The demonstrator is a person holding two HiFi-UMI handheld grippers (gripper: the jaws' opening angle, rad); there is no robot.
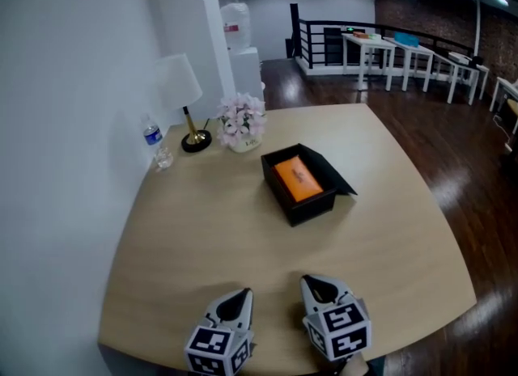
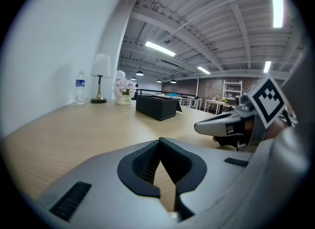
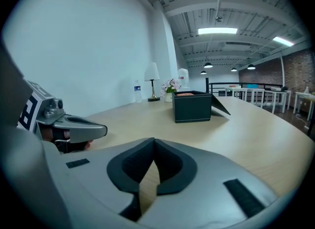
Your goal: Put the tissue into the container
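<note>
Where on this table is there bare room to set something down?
Bare wood lies between the left gripper, right gripper and black box, and right of the box to the table edge. Crowded: the far-left corner with bottle, lamp, flowers.

No text, number or brand can be read in any view. The bottle (image 1: 154, 135) carries a blue label, and its print is too small to read. The orange pack (image 1: 296, 179) in the box (image 1: 312, 205) shows one small dark mark on its top face, which is not legible. The cubes on the left gripper (image 1: 243, 293) and the right gripper (image 1: 310, 282) bear black-and-white square markers only, with no letters or digits.
</note>
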